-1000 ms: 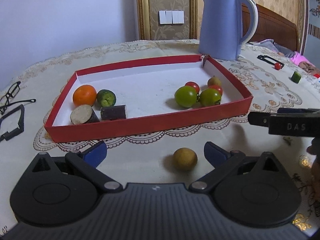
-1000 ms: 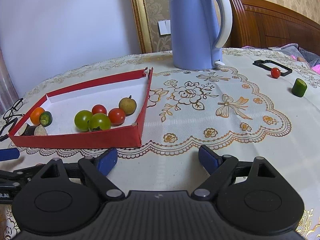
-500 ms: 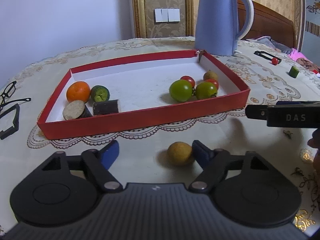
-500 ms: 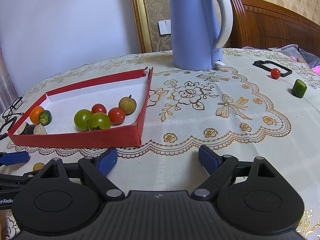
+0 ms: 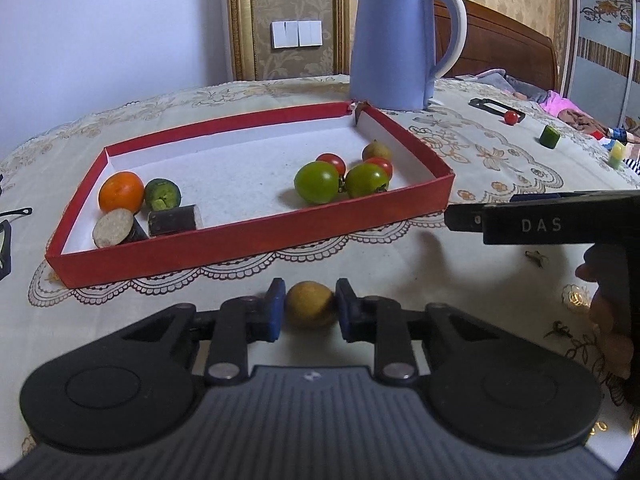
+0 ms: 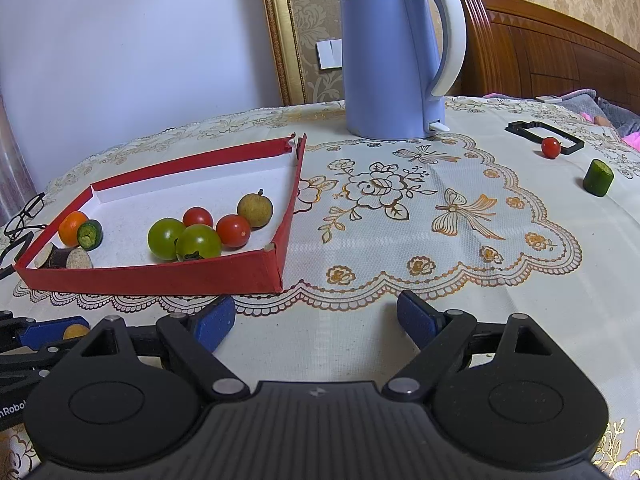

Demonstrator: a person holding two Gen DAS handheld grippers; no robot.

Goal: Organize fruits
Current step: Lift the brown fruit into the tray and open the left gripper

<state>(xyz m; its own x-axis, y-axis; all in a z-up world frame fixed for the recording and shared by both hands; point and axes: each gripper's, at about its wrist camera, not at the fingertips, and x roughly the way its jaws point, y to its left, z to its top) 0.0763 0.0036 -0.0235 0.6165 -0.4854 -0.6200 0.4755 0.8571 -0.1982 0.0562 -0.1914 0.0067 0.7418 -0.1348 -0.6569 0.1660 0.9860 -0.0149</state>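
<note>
Bedroom setting: cream lace-patterned cloth over the tabletop [image 6: 400,216], tall lilac-blue electric kettle [image 5: 394,40] far ahead of both tongs, wooden headboard behind it.

Task object: small round tan-yellow fruit [image 5: 309,304], thin-skinned, longan-like. Judged light and firm but bruisable, smooth enough to roll or squirt out under a hard squeeze. Best hold is across its widest girth, pads level, gentle pressure. It sits on the cloth just short of the near wall of the shallow red cardboard tray [image 5: 256,236].

Left tongs [image 5: 309,310]: narrowed around the fruit, one blue pad on each side at mid-height. Pads appear to touch or very nearly touch the skin; firm contact cannot be confirmed. Fruit appears not yet lifted off the cloth.

Right tongs [image 6: 316,320]: spread wide, nothing between the blue pads, hovering over bare cloth just right of the tray's near corner.

Ahead of the left tongs, inside the tray: two green tomatoes [image 5: 318,182], red cherry tomatoes, a second tan fruit. Far right: loose red cherry tomato [image 6: 551,147] and green cucumber stub [image 6: 598,177].
</note>
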